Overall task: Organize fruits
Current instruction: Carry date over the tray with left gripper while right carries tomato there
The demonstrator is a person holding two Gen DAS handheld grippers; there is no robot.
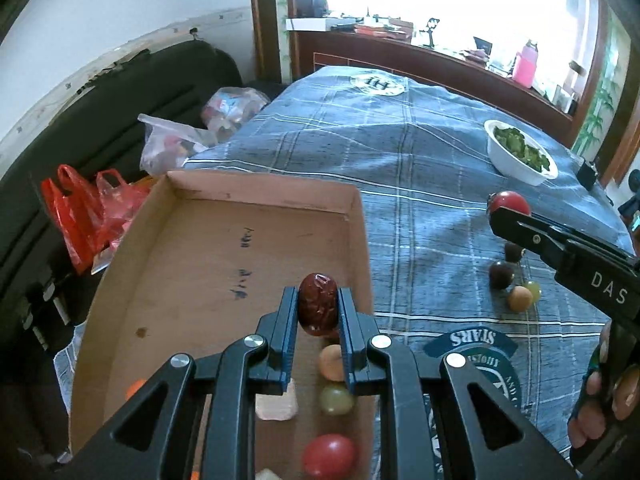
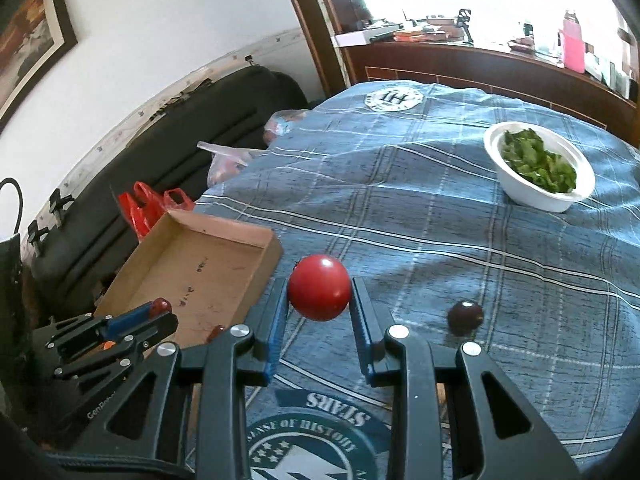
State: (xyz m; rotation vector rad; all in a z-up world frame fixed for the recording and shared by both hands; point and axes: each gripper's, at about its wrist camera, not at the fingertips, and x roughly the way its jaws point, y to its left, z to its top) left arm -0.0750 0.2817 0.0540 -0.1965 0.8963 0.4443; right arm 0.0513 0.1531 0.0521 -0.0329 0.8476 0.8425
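Gripping a wrinkled dark-red date (image 1: 318,304) in left tongs (image 1: 319,322) over cardboard tray (image 1: 208,236), right tongs (image 2: 320,304) clamping glossy red tomato (image 2: 319,287)

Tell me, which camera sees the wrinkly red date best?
The left wrist view: the date sits large and centred in the left gripper, over the box. The right wrist view shows only a small tip of it.

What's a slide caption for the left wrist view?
Left gripper holds a red date over the cardboard tray; right gripper carries a tomato.
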